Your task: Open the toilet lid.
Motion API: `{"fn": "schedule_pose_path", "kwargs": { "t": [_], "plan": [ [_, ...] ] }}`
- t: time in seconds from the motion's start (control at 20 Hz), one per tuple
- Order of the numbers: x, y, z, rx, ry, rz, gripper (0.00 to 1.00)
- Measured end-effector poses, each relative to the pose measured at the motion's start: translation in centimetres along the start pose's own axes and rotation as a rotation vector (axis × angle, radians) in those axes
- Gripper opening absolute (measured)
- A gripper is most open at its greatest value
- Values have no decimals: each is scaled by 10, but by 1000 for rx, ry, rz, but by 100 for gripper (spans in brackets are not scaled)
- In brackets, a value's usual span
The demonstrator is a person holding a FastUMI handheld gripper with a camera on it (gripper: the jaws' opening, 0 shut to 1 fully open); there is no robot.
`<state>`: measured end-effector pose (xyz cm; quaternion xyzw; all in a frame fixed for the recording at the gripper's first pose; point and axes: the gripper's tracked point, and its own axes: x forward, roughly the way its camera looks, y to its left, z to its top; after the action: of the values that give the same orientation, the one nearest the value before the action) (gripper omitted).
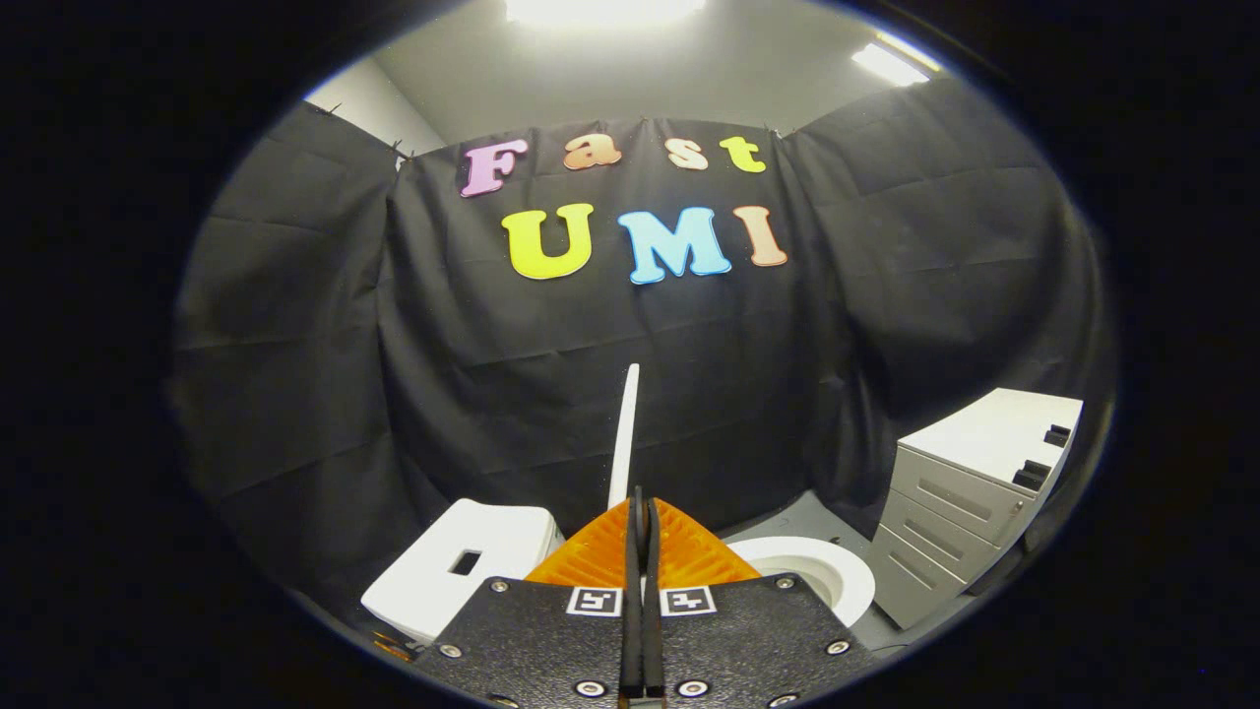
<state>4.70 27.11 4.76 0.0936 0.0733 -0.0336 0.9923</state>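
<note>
The toilet lid [624, 433] stands nearly upright above the seat [837, 581] — the opening looks almost finished. The gripper [641, 512] pinches its edge, jaws narrow — only release remains.

upright lid [624, 433] ahead; drawer cabinet [970, 492] crowds right.

The tool [641, 512] has two flat, dark, speckled plates fastened with round silver screws, each bearing a small square black-and-white marker near its inner corner at twelve o'clock, and ribbed wedge-shaped fingers [689, 551] whose thin edges meet along the middle line.
</note>
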Motion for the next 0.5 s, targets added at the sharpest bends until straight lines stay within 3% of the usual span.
{"fn": "schedule_pose_path", "kwargs": {
  "t": [0.5],
  "plan": [
    [-7,88,-4,-146,-38,116,0]
  ]
}}
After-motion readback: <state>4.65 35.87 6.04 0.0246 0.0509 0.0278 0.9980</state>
